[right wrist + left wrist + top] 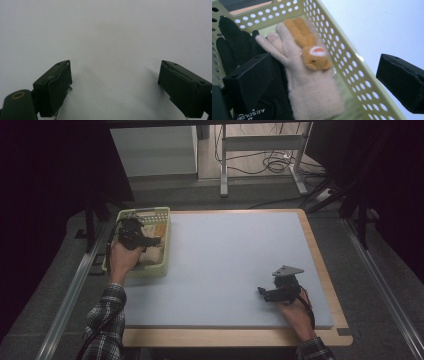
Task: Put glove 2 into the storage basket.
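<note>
- The table (pixel 225 265), under a pale blue mat, carries a pale green perforated basket (pixel 159 245) at its far left corner; the right half of the mat is bare.
- In the basket, seen from the left gripper view, a cream knitted glove (pixel 312 92) with an orange plush rabbit (pixel 312 50) sewn on it lies flat against the basket's right wall, beside and partly over a black glove (pixel 234 47).
- The left gripper (pixel 150 241) hangs over the basket, jaws wide and nothing between the pads; the cream glove lies free below, so I judge the placing step done and the hand due to leave; the next move calls for a clean lift past the rim.
- The right gripper (pixel 262 292) rests low over bare mat, jaws wide and empty.
- Hidden: the black glove's lower part behind a jaw; its printed lettering is cut off; the basket floor barely shows.
</note>
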`<state>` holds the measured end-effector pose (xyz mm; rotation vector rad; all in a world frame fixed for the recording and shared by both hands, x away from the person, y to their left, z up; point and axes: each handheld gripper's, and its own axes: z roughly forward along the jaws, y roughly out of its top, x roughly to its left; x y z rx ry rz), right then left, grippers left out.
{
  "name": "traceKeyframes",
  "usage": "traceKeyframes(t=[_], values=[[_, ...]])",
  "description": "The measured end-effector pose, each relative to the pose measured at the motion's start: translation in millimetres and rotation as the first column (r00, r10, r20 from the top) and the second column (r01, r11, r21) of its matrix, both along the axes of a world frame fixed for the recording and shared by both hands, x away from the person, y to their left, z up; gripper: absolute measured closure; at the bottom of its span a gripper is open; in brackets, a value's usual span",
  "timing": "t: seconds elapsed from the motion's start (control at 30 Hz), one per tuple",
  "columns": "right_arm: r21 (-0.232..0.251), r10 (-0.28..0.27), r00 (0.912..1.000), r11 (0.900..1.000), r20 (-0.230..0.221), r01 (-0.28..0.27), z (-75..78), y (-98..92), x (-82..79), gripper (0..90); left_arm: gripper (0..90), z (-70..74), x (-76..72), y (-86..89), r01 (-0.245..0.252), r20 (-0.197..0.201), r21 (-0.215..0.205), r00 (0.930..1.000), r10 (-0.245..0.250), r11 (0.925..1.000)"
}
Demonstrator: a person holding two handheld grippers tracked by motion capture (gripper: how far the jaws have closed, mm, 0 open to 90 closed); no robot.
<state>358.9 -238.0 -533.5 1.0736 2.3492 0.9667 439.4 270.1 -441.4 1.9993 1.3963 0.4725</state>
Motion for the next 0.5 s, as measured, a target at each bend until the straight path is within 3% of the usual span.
traceKeyframes(t=[0.5], values=[[-0.001,0.000,1.0000,1.000,-0.002,0.000,0.3,0.0,-0.2,11.3,0.8,0.6,-30.6,-9.1,0.079,0.055,0.004,0.9954,-0.079,0.9969]])
